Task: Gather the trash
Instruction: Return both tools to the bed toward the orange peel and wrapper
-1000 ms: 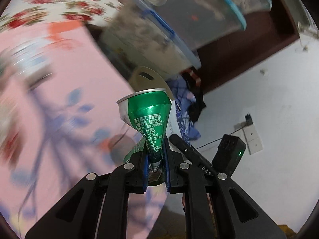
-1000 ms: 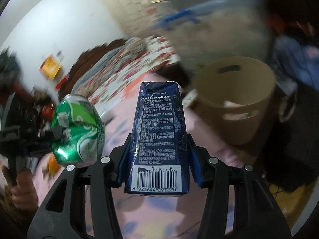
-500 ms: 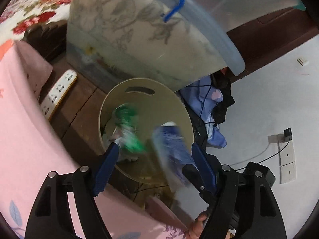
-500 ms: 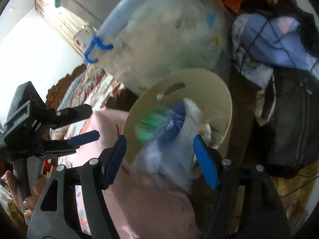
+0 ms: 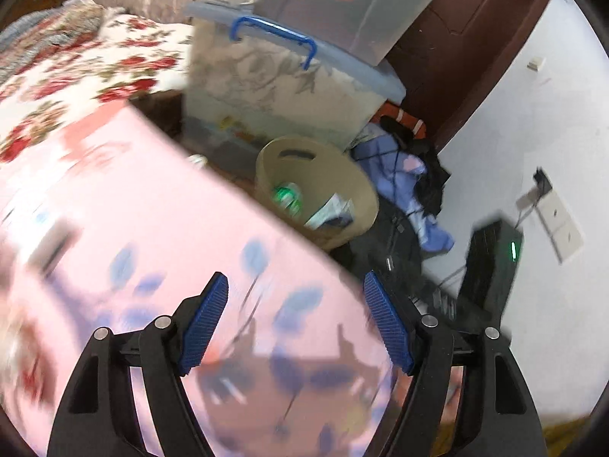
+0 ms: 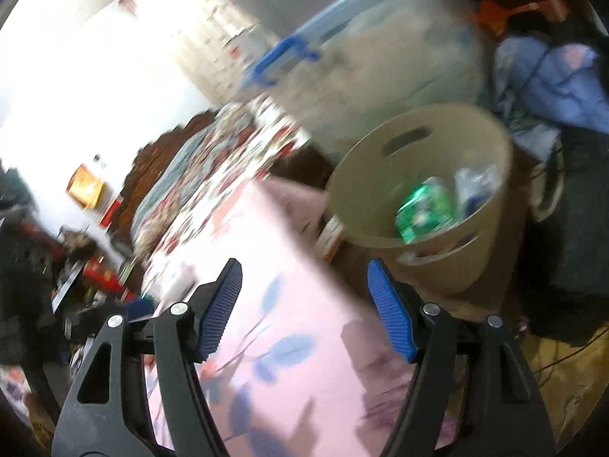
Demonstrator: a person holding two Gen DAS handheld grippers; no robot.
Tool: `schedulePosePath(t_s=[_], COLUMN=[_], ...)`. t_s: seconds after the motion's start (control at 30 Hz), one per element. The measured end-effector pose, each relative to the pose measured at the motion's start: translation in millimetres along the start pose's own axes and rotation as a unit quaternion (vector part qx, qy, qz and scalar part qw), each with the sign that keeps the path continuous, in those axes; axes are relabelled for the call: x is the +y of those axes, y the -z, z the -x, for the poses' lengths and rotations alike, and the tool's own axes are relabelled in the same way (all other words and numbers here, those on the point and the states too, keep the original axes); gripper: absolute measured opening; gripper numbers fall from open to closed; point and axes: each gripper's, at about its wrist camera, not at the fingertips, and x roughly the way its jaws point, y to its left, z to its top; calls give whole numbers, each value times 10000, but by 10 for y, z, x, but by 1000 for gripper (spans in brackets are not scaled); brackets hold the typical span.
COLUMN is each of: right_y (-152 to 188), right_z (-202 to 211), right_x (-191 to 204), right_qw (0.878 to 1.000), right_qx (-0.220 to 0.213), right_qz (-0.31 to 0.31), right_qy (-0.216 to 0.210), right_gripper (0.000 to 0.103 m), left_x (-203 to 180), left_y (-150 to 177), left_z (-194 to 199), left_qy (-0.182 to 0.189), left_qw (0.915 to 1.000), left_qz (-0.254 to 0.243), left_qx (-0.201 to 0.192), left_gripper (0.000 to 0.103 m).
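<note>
Both pairs of fingers stood apart with nothing between them: your left gripper [image 5: 295,320] and your right gripper [image 6: 304,308] had just been opening. The green can [image 6: 422,209] lay inside the beige bin [image 6: 380,190], touching the blue carton [image 6: 475,190]. Just behind the bin stood a clear storage box [image 5: 281,87]; both grippers hovered over the pink floral cloth [image 5: 160,228] in front of the bin.

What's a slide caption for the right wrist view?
Right gripper open and empty above the pink floral cloth; crushed green can and carton lie in the beige bin.
</note>
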Motion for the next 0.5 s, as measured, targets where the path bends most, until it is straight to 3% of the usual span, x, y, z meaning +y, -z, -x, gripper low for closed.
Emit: schedulePosePath(t_s=[0.2, 0.33, 0.43, 0.5], right_y=[383, 676, 900, 1049], right_z=[-252, -399, -493, -558], right_x=[602, 1079, 1407, 1573], right_qw=[9964, 9900, 9834, 9790], right_qx=[581, 960, 1244, 1435], right_qz=[331, 694, 950, 1081], right_qy=[-530, -768, -916, -968], right_gripper=[68, 67, 68, 68], left_x=[505, 919, 1254, 1544], left_y=[953, 1462, 1770, 1960], left_z=[753, 1277, 1742, 2100], left_qy=[-619, -1026, -1414, -1758], left_qw=[9974, 9898, 9778, 9634], left_qz=[373, 960, 1441, 1834], left_qx=[-59, -233, -557, -859], left_gripper=[70, 70, 70, 70])
